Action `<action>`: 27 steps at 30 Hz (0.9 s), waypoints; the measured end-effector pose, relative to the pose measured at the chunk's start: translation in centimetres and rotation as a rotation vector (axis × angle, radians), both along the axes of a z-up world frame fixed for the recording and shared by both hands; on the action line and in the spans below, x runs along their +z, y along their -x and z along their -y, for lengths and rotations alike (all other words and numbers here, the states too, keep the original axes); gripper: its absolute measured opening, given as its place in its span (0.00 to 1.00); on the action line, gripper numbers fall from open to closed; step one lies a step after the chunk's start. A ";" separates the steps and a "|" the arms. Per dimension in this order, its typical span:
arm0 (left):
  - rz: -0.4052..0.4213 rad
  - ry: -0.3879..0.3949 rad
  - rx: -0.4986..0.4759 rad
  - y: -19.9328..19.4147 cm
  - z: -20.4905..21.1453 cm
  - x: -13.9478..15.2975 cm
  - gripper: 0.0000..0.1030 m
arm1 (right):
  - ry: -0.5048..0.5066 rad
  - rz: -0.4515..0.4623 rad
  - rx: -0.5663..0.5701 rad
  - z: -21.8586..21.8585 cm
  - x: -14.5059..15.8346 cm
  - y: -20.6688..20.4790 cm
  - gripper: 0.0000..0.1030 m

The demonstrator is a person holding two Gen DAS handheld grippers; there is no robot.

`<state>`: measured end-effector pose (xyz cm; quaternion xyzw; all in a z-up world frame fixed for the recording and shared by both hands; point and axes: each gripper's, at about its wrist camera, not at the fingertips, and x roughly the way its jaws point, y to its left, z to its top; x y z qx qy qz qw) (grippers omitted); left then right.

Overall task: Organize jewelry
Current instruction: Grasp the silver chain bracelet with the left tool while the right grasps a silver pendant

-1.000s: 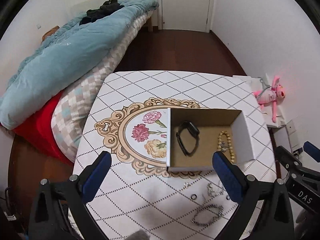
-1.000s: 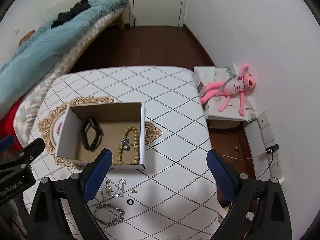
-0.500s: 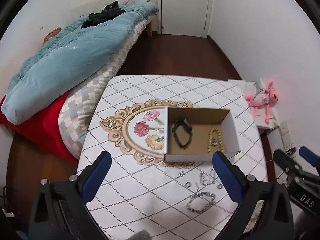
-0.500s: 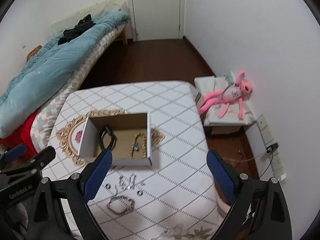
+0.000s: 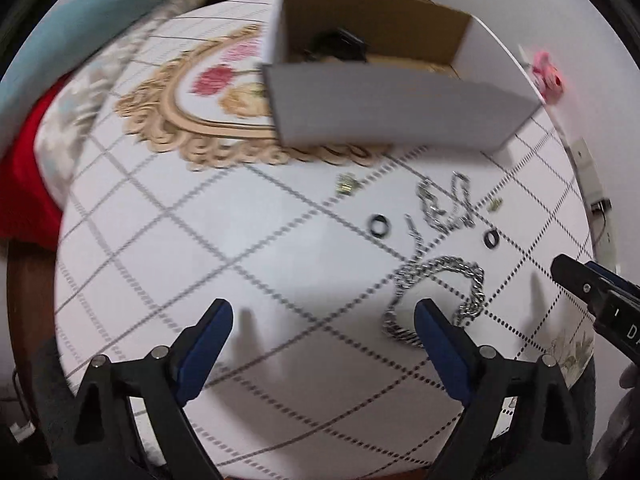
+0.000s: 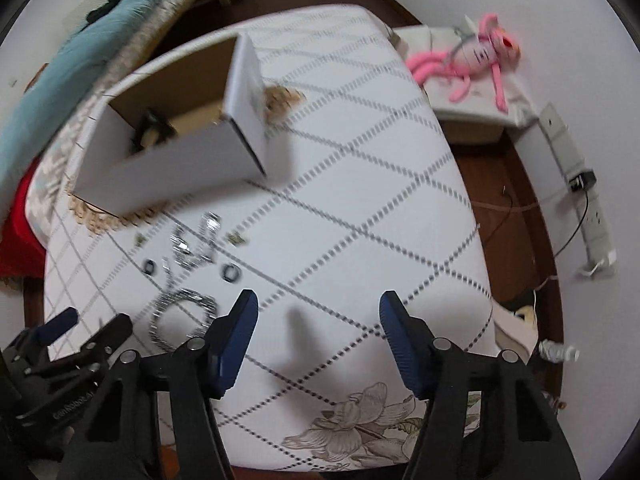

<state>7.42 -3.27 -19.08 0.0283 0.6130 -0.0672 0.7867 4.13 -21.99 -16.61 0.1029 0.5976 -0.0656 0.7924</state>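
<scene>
A white cardboard box (image 5: 392, 116) (image 6: 168, 164) stands on the patterned table with a black watch (image 5: 340, 42) inside. In front of it lie loose pieces: a thick silver chain bracelet (image 5: 444, 292) (image 6: 180, 312), a thinner silver chain (image 5: 444, 208) (image 6: 196, 244), two black rings (image 5: 379, 225) (image 5: 491, 237) and small gold bits (image 5: 347, 184). My left gripper (image 5: 324, 344) hovers low over bare cloth, its jaws closing with nothing between them; its right finger overlaps the bracelet's edge. My right gripper (image 6: 316, 336) is to the right of the bracelet, jaws closing on nothing.
The table (image 6: 360, 184) carries a white diamond-pattern cloth with a gold floral medallion (image 5: 200, 120). A bed with a blue duvet (image 5: 80, 20) runs along the left. A pink plush toy (image 6: 476, 56) lies on a low stand at the right, near a power strip (image 6: 592, 208).
Both grippers have dropped much closer to the table, so the jewelry and box now loom large. Both pairs of jaws have narrowed, the right more than the left.
</scene>
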 end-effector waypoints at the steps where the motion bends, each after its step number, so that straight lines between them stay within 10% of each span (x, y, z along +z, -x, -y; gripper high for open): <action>1: 0.000 -0.002 -0.011 0.0 0.4 -0.2 0.89 | -0.004 -0.007 -0.011 0.3 -0.5 0.2 0.63; 8: 0.050 -0.031 -0.104 0.6 3.5 -0.5 0.75 | -0.016 -0.013 -0.065 1.8 -1.6 0.8 0.63; 13: 0.077 -0.005 -0.171 1.0 5.5 0.6 0.09 | -0.017 -0.022 -0.085 2.7 -1.8 0.8 0.63; 27: 0.115 0.076 -0.027 -1.2 -1.3 3.0 0.06 | -0.118 0.020 -0.039 0.8 -0.7 -0.4 0.63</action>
